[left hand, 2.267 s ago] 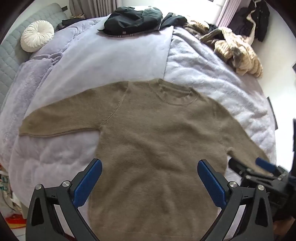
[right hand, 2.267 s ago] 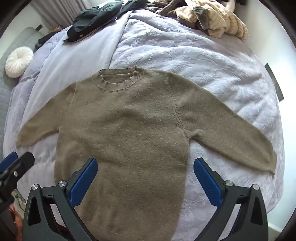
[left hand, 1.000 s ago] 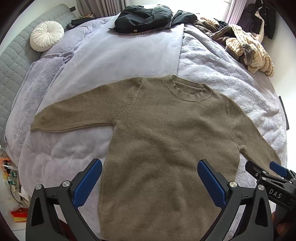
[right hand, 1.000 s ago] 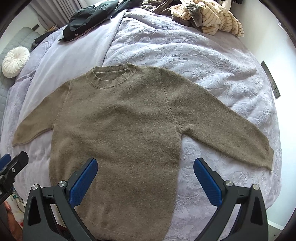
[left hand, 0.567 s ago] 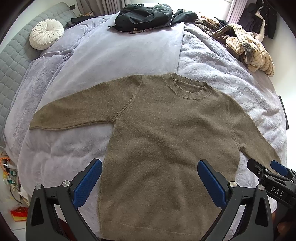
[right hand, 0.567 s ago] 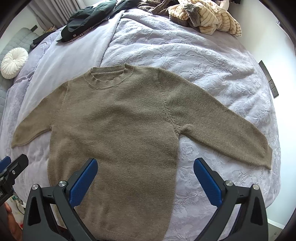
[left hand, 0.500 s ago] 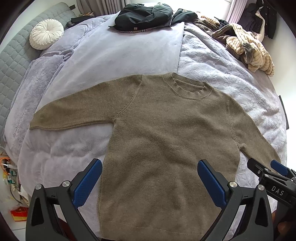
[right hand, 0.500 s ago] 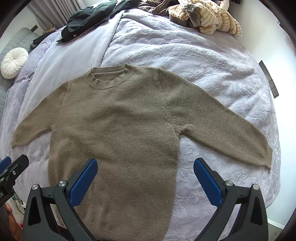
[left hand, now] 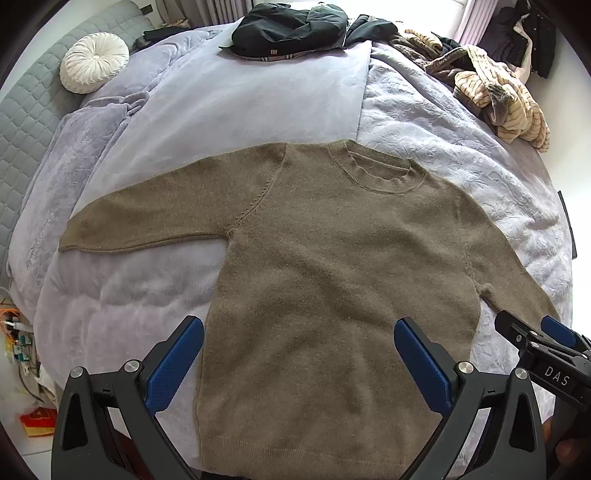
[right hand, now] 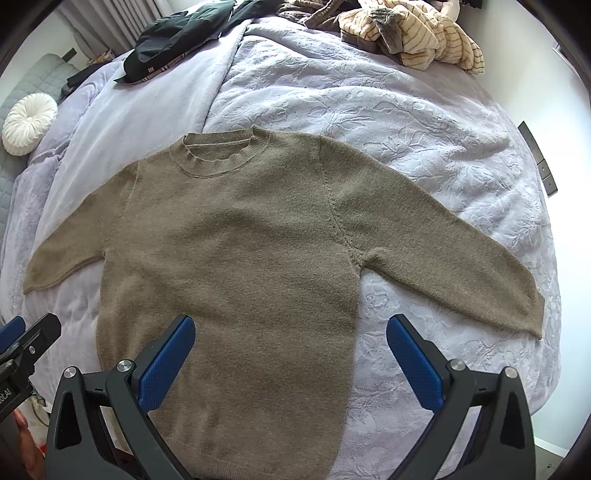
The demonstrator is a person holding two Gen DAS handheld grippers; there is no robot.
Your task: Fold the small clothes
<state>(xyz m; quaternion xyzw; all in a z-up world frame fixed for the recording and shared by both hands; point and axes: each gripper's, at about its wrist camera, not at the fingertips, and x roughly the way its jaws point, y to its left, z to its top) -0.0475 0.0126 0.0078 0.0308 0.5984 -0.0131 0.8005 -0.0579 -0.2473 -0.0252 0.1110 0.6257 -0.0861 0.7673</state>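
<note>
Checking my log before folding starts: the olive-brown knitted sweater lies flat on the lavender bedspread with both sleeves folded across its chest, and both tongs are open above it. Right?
Not quite. The olive-brown knitted sweater has both sleeves spread outward, unfolded, as the right wrist view shows. It does lie flat on the lavender bedspread, with the left tongs and right tongs open.

A bedroom in a home is shown. Most of each view is filled by a wide bed (left hand: 258, 96) covered with a lilac quilted bedspread (right hand: 406, 122). A grey padded headboard (left hand: 22, 122) is seen along one side, with a round white cushion (left hand: 95, 61) lying beside it. Worn clothes are heaped at the far edge of the bed: a dark jacket (left hand: 291, 26) and a striped cream garment (right hand: 424, 37). Curtains (left hand: 225, 11) are seen behind, and dark coats (left hand: 535, 33) hang in a corner.
</note>
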